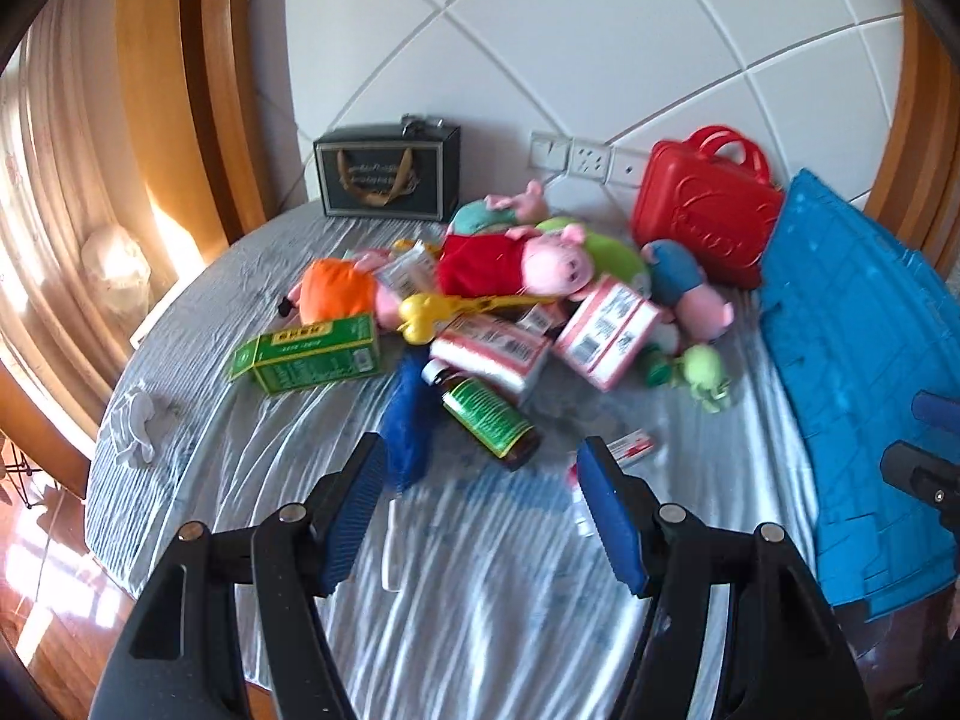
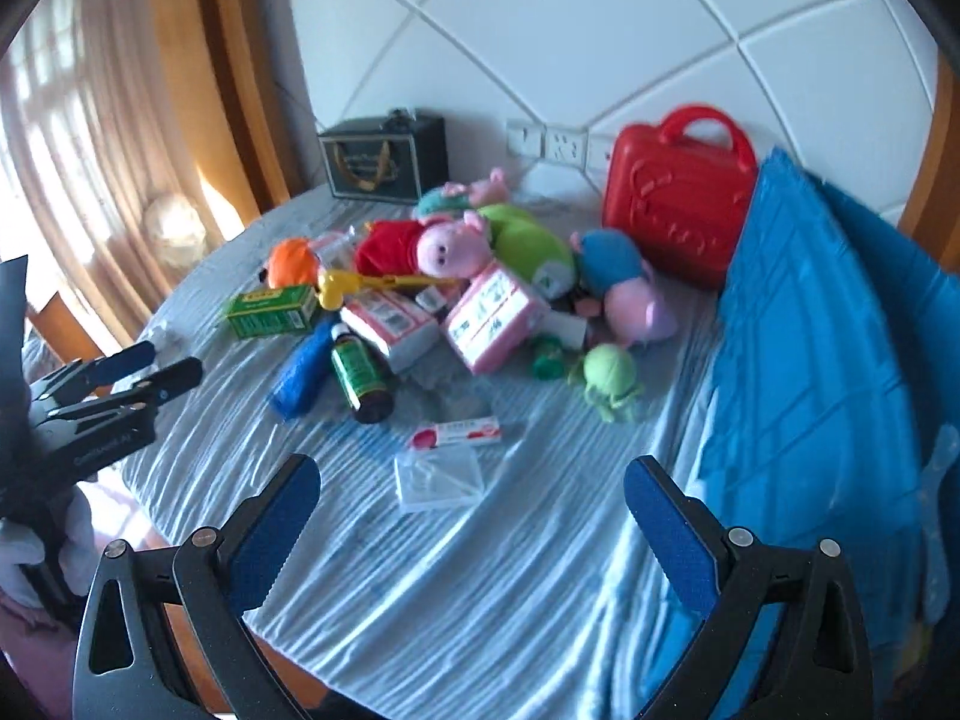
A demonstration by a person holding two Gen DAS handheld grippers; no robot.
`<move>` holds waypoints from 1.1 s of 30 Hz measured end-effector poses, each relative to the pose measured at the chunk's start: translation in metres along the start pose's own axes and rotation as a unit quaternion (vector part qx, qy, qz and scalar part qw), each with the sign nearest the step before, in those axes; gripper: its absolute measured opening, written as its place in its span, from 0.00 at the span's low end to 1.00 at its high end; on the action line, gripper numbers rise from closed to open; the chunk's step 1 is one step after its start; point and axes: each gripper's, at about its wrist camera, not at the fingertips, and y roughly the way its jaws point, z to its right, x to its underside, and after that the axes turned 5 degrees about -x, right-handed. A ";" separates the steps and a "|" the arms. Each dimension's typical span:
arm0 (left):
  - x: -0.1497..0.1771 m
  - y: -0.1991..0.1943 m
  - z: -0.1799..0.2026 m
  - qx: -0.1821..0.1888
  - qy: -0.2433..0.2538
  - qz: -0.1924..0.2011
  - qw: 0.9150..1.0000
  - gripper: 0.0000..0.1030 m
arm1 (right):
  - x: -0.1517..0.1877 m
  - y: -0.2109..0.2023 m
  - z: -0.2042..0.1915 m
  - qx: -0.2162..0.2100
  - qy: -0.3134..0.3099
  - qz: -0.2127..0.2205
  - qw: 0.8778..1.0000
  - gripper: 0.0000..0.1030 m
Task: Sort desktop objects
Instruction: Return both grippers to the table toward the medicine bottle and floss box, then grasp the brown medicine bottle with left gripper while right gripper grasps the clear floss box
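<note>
Clearly, nothing was sorted yet: my left gripper (image 1: 483, 507) and right gripper (image 2: 471, 525) were both spread and empty, above the table's (image 2: 480, 600) near edge; the pile (image 2: 432, 300) lay mid-table, so next I needed 1 reachable item.

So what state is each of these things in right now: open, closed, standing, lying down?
left gripper: fingers open, holding nothing.
right gripper: fingers open, holding nothing.
red case: closed, standing upright.
brown bottle: capped, lying on its side.
green box: closed, lying flat.
black gift box: upright by the wall.
pig plush in red: lying atop the pile.
clear plastic case: closed, lying flat.
</note>
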 end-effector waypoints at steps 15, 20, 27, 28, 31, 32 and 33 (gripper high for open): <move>0.019 0.187 0.010 0.027 -0.005 -0.154 0.988 0.63 | 0.068 0.158 0.048 0.043 0.108 -0.167 0.979 1.00; 0.000 0.230 0.027 0.011 -0.008 -0.157 0.988 0.63 | 0.073 0.190 0.052 0.022 0.103 -0.193 0.976 1.00; -0.013 0.269 0.046 -0.024 0.016 -0.153 0.988 0.72 | 0.068 0.220 0.048 -0.003 0.077 -0.210 0.975 1.00; -0.013 0.272 0.045 -0.026 0.019 -0.153 0.988 0.75 | 0.066 0.222 0.047 -0.006 0.073 -0.210 0.975 1.00; -0.011 0.281 0.039 -0.022 0.007 -0.163 0.986 0.79 | 0.060 0.228 0.041 -0.014 0.058 -0.211 0.976 1.00; -0.010 0.284 0.036 -0.023 0.001 -0.169 0.985 0.79 | 0.058 0.229 0.040 -0.016 0.055 -0.211 0.976 1.00; -0.008 0.288 0.034 -0.020 -0.005 -0.176 0.984 0.79 | 0.056 0.230 0.038 -0.018 0.051 -0.210 0.976 1.00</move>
